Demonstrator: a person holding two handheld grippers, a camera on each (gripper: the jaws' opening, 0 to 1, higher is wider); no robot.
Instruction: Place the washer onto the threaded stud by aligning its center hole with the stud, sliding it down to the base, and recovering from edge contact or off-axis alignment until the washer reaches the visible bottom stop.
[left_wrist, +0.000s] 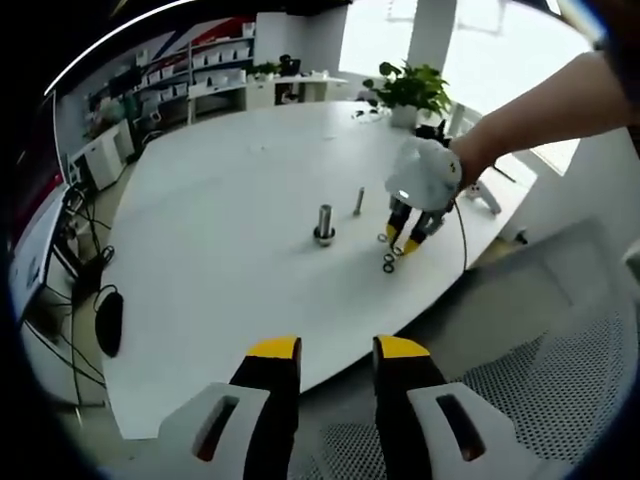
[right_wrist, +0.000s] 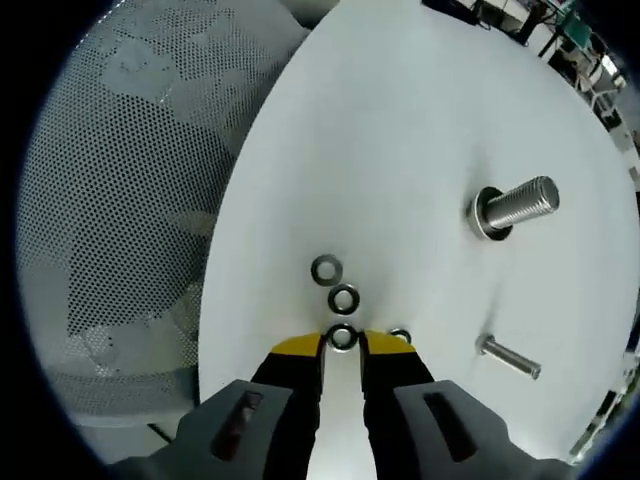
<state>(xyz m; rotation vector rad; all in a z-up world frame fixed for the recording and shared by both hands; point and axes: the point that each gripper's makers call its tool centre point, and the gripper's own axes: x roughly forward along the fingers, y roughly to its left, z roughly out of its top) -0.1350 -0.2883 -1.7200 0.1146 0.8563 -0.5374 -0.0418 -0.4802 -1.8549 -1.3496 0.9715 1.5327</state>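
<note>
four washers: loose on the white table near its edge. in the right gripper view i count one, a second, a third right at the jaw tips, and a fourth peeking out beside the right jaw
big stud: fat threaded stud standing on its base further in on the table, well apart from the washers. looks like a ring already sits at its base, can't tell if that's a washer or just the flange
small stud: thinner stud nearby, nothing on it afaict
progress: basically at the start imo. no washer picked, none threaded on. pick, carry, align, slide down all still left
right gripper: right gripper tipped down over the washer row, jaws close together w/ a narrow gap, the third washer sits just at that gap. nothing lifted, so not gripping yet by the look of it
right hand pose: from the left gripper view, person's arm reaches in from the right, gripper pointing down at the table by the washers
left gripper: left gripper hangs back off the table edge, jaws apart, empty, aimed at the studs
other: mesh chair next to the table
</note>
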